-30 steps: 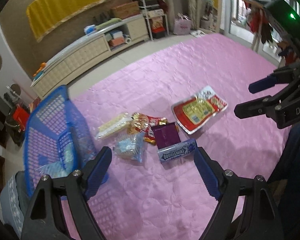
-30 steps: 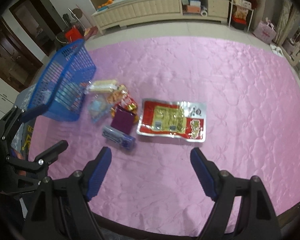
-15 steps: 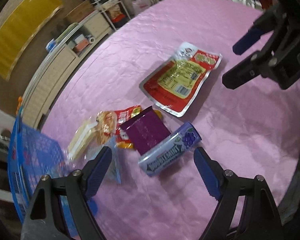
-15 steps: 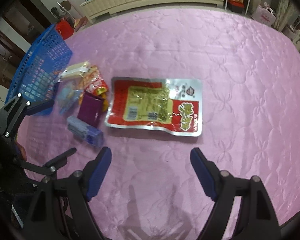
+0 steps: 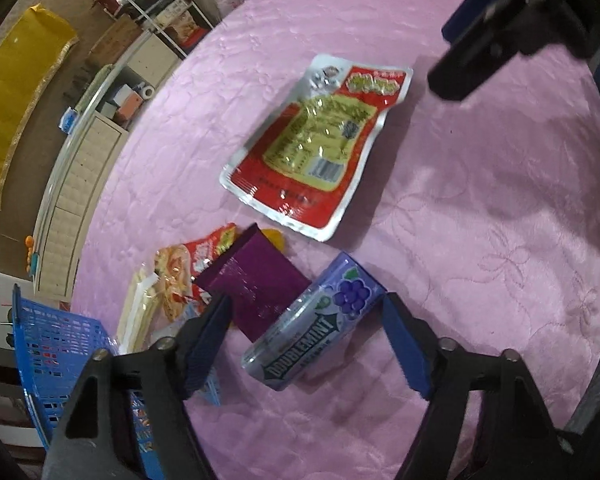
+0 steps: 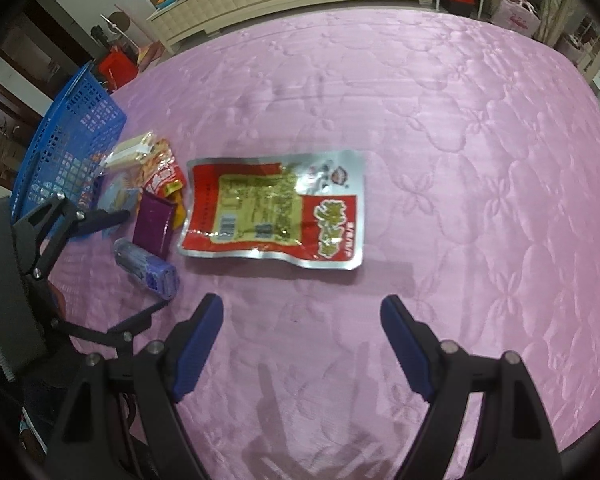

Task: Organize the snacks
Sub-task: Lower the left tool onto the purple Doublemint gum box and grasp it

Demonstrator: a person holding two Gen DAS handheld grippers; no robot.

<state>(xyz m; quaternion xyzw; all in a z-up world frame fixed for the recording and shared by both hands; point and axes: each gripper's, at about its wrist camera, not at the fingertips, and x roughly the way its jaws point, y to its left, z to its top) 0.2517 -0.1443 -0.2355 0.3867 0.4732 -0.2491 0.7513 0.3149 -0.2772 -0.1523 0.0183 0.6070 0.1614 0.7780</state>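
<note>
The pink quilted bed (image 6: 440,140) is seen across both views, with the blue basket (image 6: 72,128) at its left edge in the right wrist view. The large red pouch (image 6: 276,208) lies flat at mid-frame, above the right gripper (image 6: 302,344), whose jaws are held wide and empty. The Doublemint gum pack (image 5: 314,322) is framed low in the left wrist view, between the pads of the left gripper (image 5: 306,344), its long axis slanted from lower left to upper right. That gripper's jaws are closing, the pads not yet touching. The left hand is judged nearer.
</note>
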